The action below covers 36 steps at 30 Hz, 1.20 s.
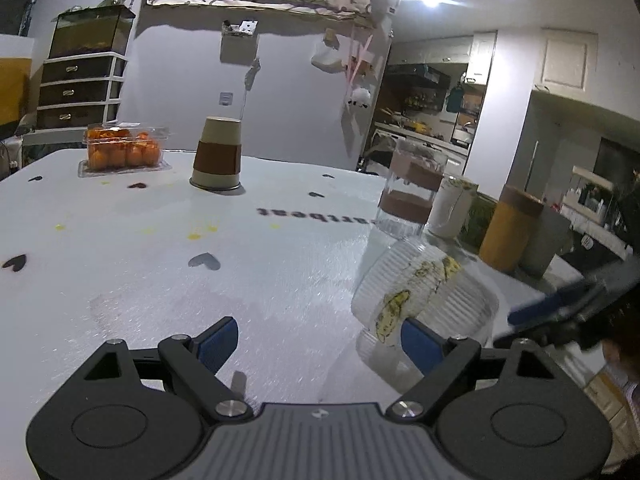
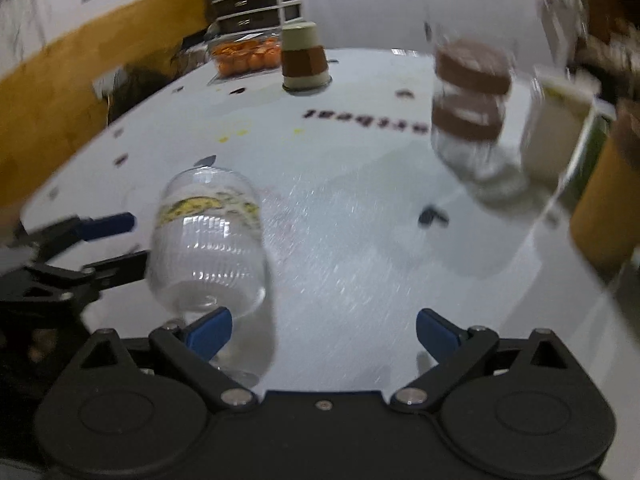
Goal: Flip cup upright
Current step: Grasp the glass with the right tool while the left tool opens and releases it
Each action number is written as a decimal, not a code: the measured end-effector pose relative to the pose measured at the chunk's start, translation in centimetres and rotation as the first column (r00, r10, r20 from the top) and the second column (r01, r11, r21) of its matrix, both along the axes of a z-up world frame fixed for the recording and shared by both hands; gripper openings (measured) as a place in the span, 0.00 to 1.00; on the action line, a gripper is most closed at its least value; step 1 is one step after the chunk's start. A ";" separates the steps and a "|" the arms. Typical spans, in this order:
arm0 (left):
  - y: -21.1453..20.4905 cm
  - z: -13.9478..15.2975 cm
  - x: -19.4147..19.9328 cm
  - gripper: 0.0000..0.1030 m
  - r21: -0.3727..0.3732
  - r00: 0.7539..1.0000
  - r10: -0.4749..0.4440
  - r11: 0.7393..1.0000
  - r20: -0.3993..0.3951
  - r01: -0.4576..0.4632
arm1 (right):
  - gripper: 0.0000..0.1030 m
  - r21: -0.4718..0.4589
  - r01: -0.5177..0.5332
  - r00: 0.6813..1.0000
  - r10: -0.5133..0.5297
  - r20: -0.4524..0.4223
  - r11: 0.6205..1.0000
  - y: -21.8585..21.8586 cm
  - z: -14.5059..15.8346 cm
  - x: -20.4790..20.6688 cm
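Tablecloth hearts surround tilted clear cup.

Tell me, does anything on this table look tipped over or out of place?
Yes. The clear ribbed cup is tilted well off upright near the table edge, between the two open grippers, neither gripping it. The paper cup farther back stands upside down. Small yellow stains mark the tabletop.

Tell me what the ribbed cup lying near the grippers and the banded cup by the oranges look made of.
Ribbed cup: clear glass or hard plastic, glossy; the table shows through it and its ridges catch highlights. I cannot tell which. Banded cup: matte and opaque, cream with a brown band, probably paper or ceramic; it shows no shine.
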<state>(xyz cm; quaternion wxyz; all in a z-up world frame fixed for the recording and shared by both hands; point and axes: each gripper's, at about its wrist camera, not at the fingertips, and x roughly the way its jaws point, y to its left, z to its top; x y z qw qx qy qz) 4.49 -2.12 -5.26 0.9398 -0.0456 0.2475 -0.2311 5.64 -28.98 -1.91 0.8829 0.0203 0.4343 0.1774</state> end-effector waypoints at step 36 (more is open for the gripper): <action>-2.4 0.2 0.7 0.86 0.020 0.999 -0.039 0.999 -0.010 0.039 | 0.72 0.565 0.368 0.910 -0.159 -0.384 0.738 -3.8 -3.0 4.2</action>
